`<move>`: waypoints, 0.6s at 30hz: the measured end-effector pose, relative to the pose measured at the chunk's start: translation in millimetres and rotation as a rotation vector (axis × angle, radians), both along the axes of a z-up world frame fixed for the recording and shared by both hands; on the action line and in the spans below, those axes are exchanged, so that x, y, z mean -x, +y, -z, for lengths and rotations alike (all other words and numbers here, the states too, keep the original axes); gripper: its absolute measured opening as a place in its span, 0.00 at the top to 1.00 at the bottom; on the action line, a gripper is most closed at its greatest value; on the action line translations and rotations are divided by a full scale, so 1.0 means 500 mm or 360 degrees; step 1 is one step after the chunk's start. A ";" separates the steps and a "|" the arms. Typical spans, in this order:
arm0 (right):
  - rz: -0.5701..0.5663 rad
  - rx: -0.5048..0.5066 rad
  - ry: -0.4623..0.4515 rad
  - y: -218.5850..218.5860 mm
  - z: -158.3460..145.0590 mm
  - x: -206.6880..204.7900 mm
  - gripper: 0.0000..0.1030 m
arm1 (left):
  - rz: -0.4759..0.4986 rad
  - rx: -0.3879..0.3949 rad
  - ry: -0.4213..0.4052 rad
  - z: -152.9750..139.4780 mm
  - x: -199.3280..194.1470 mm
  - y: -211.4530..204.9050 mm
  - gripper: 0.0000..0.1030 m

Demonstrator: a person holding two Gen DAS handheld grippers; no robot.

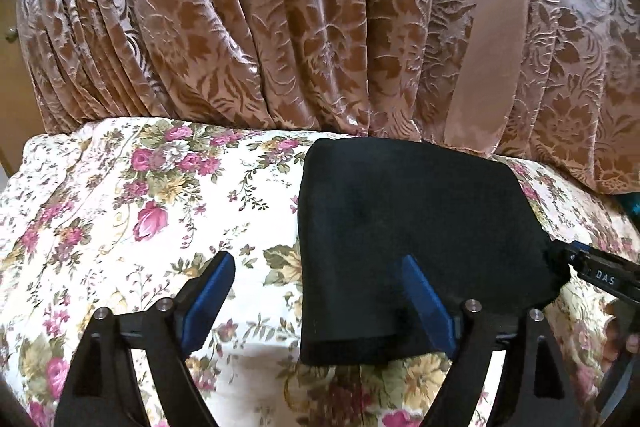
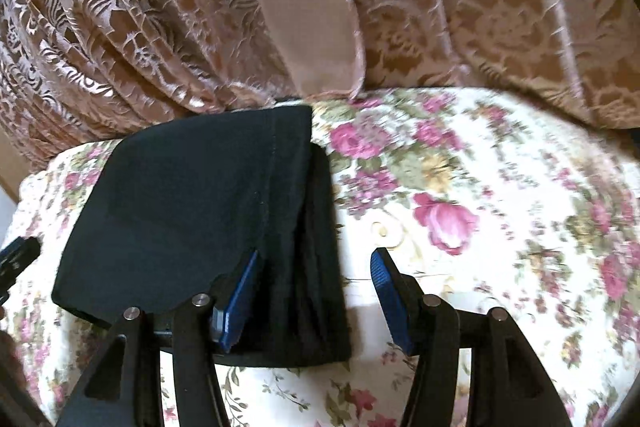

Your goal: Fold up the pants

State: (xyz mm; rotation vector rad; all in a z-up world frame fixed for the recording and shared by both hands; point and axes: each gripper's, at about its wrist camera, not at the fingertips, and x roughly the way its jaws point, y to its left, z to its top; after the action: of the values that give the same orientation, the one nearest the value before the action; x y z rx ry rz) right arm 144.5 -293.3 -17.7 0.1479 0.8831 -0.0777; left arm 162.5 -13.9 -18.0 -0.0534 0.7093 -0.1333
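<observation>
The black pants [image 1: 416, 227] lie folded into a compact rectangle on the floral sheet [image 1: 120, 207]. My left gripper [image 1: 316, 279] is open over their left edge, with one blue fingertip over the cloth and one over the sheet. In the right wrist view the pants [image 2: 192, 207] show stacked layers along their right edge. My right gripper [image 2: 316, 275] is open over that right edge, holding nothing. The right gripper's tip [image 1: 600, 275] shows at the pants' right side in the left wrist view.
A brown floral curtain [image 1: 280, 19] hangs right behind the surface, touching its far edge, with a plain pink band [image 1: 492, 39]. The floral sheet [image 2: 480, 207] extends to both sides of the pants. The left gripper's tip [image 2: 16, 259] shows at the far left.
</observation>
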 end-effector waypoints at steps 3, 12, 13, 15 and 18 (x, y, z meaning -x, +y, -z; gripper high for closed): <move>0.0062 0.0069 -0.0039 0.009 -0.014 0.026 0.43 | -0.0006 -0.0009 -0.0025 -0.009 0.028 0.000 0.15; 0.0155 0.0166 -0.0143 0.055 -0.041 0.108 0.43 | -0.0040 -0.0017 -0.0049 -0.018 0.097 0.006 0.12; 0.0156 0.0174 -0.0157 0.064 -0.042 0.118 0.43 | -0.0043 -0.0028 -0.0057 -0.018 0.110 0.005 0.11; 0.0146 0.0181 -0.0178 0.088 -0.043 0.142 0.43 | -0.0047 -0.0032 -0.0064 -0.016 0.125 0.003 0.09; 0.0122 0.0183 -0.0182 0.125 -0.040 0.173 0.43 | -0.0046 -0.0036 -0.0070 -0.009 0.156 -0.002 0.08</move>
State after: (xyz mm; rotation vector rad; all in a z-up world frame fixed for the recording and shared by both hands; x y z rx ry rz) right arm 58.0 -230.7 2.4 0.0779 0.7567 -0.1898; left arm 84.5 -14.8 -13.5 -0.0392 0.6660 -0.0984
